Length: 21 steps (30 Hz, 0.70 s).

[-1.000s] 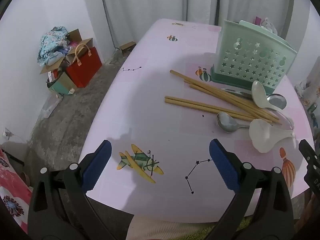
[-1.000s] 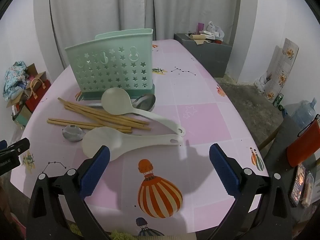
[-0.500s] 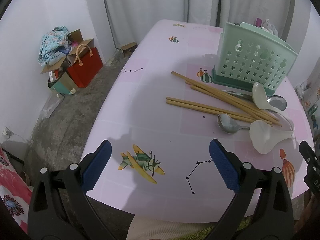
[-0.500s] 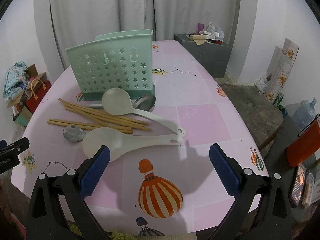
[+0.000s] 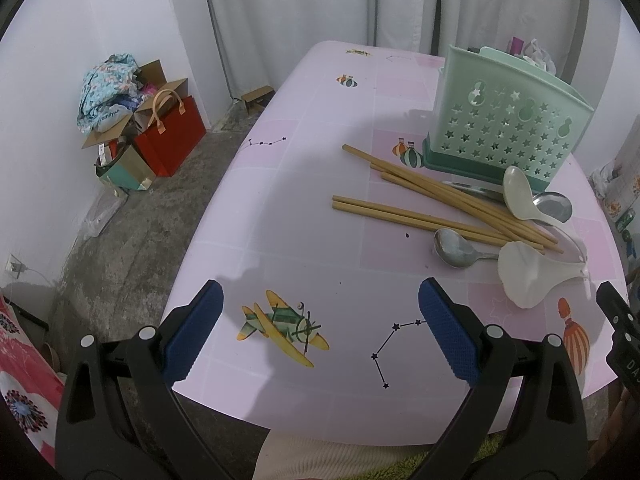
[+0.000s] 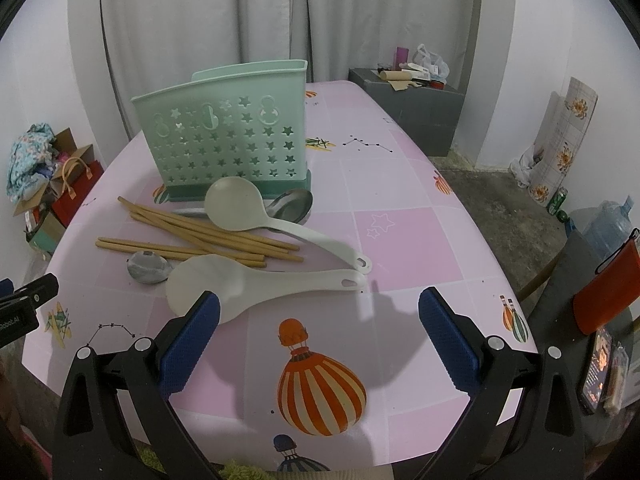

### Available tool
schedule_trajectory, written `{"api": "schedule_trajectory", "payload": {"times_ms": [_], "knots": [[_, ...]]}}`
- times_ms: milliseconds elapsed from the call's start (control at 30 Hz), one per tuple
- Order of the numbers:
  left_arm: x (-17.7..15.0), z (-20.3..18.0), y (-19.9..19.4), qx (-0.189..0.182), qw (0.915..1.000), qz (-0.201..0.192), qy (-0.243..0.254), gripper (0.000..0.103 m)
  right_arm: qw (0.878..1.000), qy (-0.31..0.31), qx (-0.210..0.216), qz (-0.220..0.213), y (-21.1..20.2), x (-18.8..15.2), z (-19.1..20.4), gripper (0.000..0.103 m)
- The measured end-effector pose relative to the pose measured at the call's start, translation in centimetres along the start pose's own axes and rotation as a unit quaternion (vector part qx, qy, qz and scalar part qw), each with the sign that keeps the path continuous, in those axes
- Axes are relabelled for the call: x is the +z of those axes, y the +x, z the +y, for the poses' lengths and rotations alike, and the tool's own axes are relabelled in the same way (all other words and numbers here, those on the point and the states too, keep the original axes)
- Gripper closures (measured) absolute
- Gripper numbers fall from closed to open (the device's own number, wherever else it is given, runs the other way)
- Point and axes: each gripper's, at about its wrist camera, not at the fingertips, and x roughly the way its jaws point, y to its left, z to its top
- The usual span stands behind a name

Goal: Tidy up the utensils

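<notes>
A mint green utensil holder with star cut-outs stands on the pink table; it also shows in the left wrist view. In front of it lie several wooden chopsticks, a white ladle, a white rice paddle, a small metal spoon and a larger metal spoon. In the left wrist view I see the chopsticks, the small metal spoon and the paddle. My left gripper is open and empty above the near table edge. My right gripper is open and empty, just short of the paddle.
Bags and a cardboard box sit on the floor at the left. A grey cabinet with clutter stands behind the table at the right. A water bottle and a red pouch are at the far right.
Both grippers have stayed open. The left view has drifted slightly; the utensils have not moved.
</notes>
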Motion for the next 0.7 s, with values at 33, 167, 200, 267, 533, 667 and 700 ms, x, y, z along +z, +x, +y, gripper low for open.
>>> {"api": "schedule_trajectory", "payload": {"times_ms": [33, 167, 200, 267, 533, 667, 700], "knots": [[-0.01, -0.01, 0.0, 0.0, 1.0, 0.0, 0.0, 0.008, 1.0, 0.0, 0.0, 0.0, 0.0, 0.0, 0.01, 0.006], [-0.01, -0.02, 0.0, 0.0, 1.0, 0.0, 0.0, 0.008, 1.0, -0.001, 0.0, 0.0, 0.0, 0.02, 0.09, 0.006], [0.03, -0.04, -0.08, 0.0, 1.0, 0.0, 0.0, 0.008, 1.0, 0.0, 0.0, 0.0, 0.0, 0.0, 0.1, 0.006], [0.03, -0.04, -0.09, 0.0, 1.0, 0.0, 0.0, 0.009, 1.0, 0.0, 0.0, 0.0, -0.01, 0.0, 0.11, 0.006], [0.12, -0.17, -0.15, 0.0, 1.0, -0.001, 0.0, 0.008, 1.0, -0.001, 0.0, 0.0, 0.05, 0.02, 0.21, 0.006], [0.14, -0.19, -0.15, 0.0, 1.0, -0.001, 0.001, 0.008, 1.0, -0.001, 0.0, 0.0, 0.02, 0.04, 0.15, 0.006], [0.19, -0.25, -0.17, -0.001, 1.0, -0.001, 0.001, 0.009, 1.0, -0.001, 0.0, 0.0, 0.02, 0.05, 0.15, 0.006]]}}
